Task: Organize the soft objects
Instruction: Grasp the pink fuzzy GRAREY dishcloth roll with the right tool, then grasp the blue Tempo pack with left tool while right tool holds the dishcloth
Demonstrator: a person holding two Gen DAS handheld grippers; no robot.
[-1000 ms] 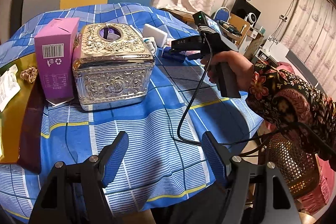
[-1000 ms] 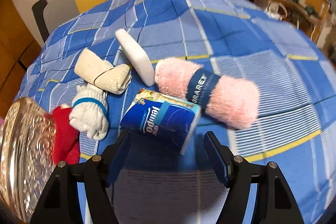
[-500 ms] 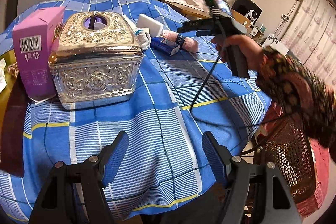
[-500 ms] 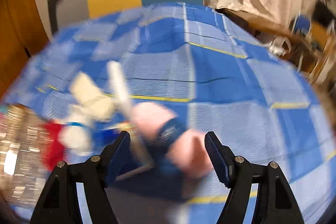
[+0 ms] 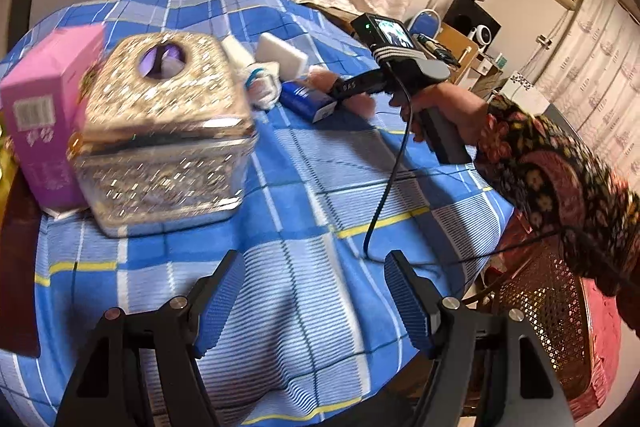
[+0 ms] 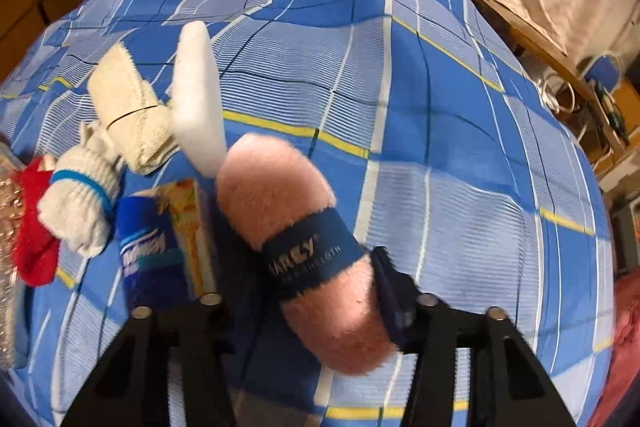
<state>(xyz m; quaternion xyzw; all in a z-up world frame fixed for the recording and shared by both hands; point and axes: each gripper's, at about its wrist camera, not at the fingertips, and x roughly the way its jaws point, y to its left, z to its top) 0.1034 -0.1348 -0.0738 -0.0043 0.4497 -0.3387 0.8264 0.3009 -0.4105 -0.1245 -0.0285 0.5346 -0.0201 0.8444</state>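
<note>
1. The right gripper (image 6: 304,303) is closing its black jaws around a fluffy pink rolled towel (image 6: 280,187); the roll lies between the fingers, and a dark blue paper band wraps its middle.
2. The towel lies on a blue checked tablecloth (image 6: 460,131) with thin yellow and white lines, just right of a glossy blue tissue pack (image 6: 148,251).
3. Left of the pack sit a knitted white sock bundle (image 6: 80,211) with a blue stripe, a red cloth (image 6: 34,247) and a ribbed cream roll (image 6: 128,107); a smooth white oblong block (image 6: 198,95) leans beside them.
4. The left gripper (image 5: 316,303) hangs wide open over bare cloth, its ridged blue pads holding nothing.
5. Near it, to the left, stands an embossed silver tissue box (image 5: 160,131) and a pink carton (image 5: 48,115).
</note>
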